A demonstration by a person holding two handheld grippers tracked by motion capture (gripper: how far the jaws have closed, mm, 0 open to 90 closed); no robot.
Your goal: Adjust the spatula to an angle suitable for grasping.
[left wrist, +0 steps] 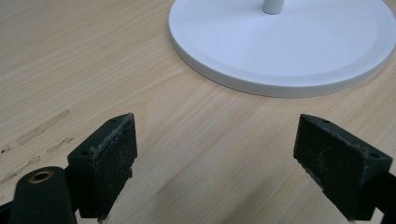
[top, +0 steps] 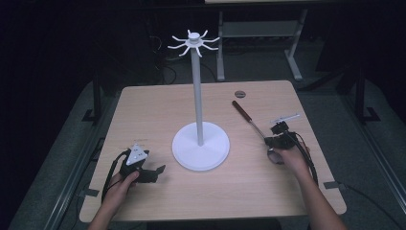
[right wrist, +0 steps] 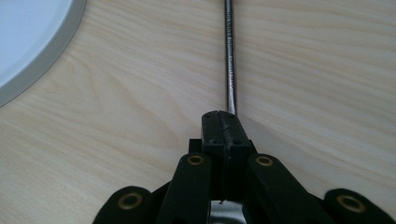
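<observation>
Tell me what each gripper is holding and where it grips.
The right gripper is shut on the long metal spoon, on its thin shaft near the bowl. The left gripper is open, holding nothing.

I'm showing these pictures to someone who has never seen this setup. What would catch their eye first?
Probably the tall white stand in the middle of the wooden table, with a ring of hooks at its top and a round base. Next, the long-handled spoon lying to its right, its metal shaft clamped in the shut right gripper. The left gripper rests with its jaws wide open, near the stand's base.
</observation>
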